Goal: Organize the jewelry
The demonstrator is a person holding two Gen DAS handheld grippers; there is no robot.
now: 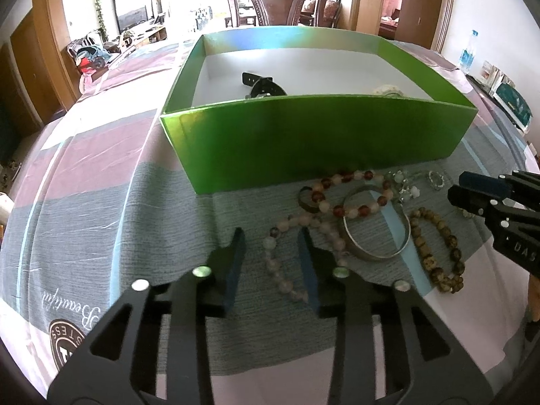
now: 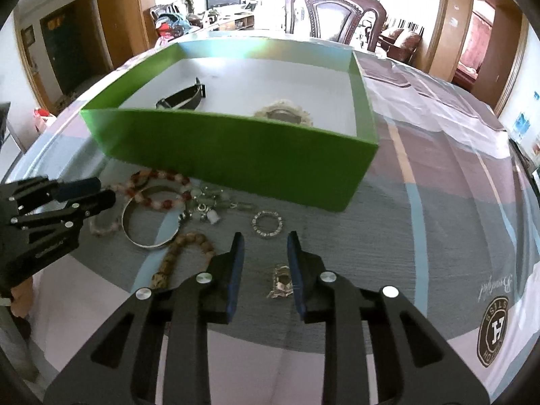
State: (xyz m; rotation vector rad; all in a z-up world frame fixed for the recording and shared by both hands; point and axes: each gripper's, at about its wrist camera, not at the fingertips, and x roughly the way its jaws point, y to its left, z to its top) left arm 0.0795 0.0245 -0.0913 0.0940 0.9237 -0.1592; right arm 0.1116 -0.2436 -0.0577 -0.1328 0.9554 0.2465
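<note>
Both tongs hang released over the striped cloth (image 1: 101,175), the left gripper (image 1: 271,236) straddling the pale bead strand (image 1: 280,260), the right gripper (image 2: 263,243) just short of a small gold trinket (image 2: 280,281), possibly a brooch, near the green box (image 2: 236,148).

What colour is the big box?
The box is bright green outside and white inside, clearest in the left wrist view.

Green box (image 1: 303,135), white inside; red-white bead bracelet (image 1: 347,199); striped cloth (image 1: 101,185).
</note>
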